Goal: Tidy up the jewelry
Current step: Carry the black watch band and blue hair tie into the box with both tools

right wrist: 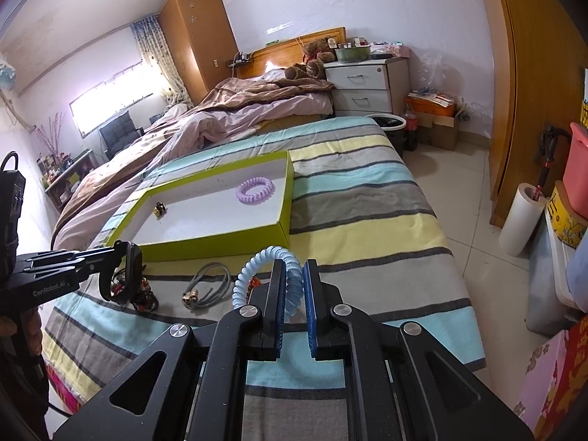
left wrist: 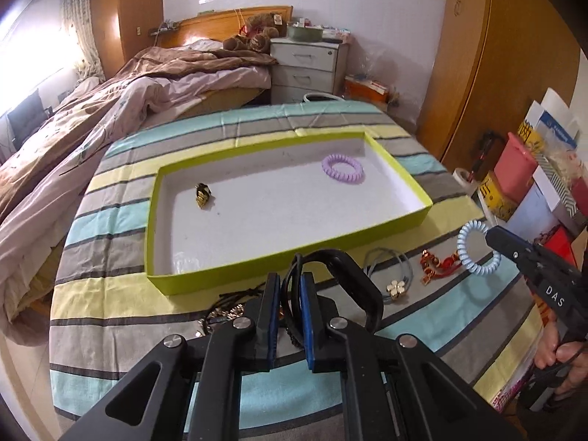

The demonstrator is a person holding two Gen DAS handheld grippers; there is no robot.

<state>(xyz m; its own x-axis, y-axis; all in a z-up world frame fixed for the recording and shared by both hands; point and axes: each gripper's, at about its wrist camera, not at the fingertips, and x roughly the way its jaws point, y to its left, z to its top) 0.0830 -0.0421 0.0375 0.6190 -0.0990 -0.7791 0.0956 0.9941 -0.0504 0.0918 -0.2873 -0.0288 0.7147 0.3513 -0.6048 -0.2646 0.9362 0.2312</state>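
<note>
Left gripper (left wrist: 288, 286) is clamped on a black wristband (left wrist: 352, 275), with the green tray (left wrist: 294, 248) at its 12 o'clock. Right gripper (right wrist: 293, 275) pinches a blue coil hair tie (right wrist: 253, 270); the tray lies at its 11 o'clock.

I take the green tray (left wrist: 397, 226) as my landmark: a shallow rectangular box with lime walls and a white floor, flat on the striped cloth. Inside it, near the far right corner, lies a purple spiral hair tie (left wrist: 343, 169), flat. Toward the left of its floor sits a small gold trinket (left wrist: 203, 194); I cannot tell what it is. In front of the tray's near wall I see a black band (left wrist: 349, 275) lifted off the cloth, a grey cord with a white flower charm (left wrist: 395, 288) lying loose, and a red-and-gold piece (left wrist: 439, 262) beside it. A pale blue spiral hair tie (right wrist: 257, 272) stands raised before the tray's near right corner.
</note>
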